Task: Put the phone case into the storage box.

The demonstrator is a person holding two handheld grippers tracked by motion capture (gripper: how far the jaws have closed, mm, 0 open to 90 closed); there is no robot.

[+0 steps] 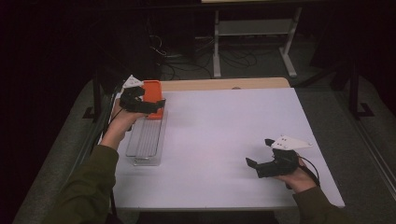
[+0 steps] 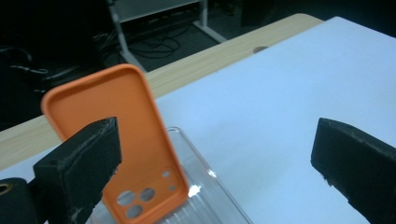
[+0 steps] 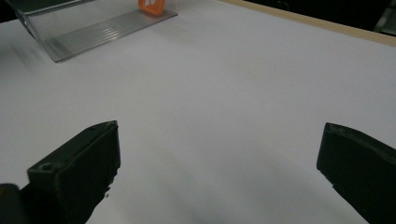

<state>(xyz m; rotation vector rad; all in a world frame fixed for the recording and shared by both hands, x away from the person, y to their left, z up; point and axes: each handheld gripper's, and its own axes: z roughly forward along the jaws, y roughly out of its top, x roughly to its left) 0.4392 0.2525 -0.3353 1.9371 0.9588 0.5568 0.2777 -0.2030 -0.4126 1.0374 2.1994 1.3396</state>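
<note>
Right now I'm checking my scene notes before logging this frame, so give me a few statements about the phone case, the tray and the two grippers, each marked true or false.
1. The orange phone case stands propped in the clear plastic tray. True.
2. The left gripper is clamped on the case. False: its jaws stand wide apart, the case beyond them.
3. The right gripper is open above bare white table. True.
4. The tray sits at the table's right edge. False: it lies along the left edge.
5. The case has camera cutouts. True.
</note>
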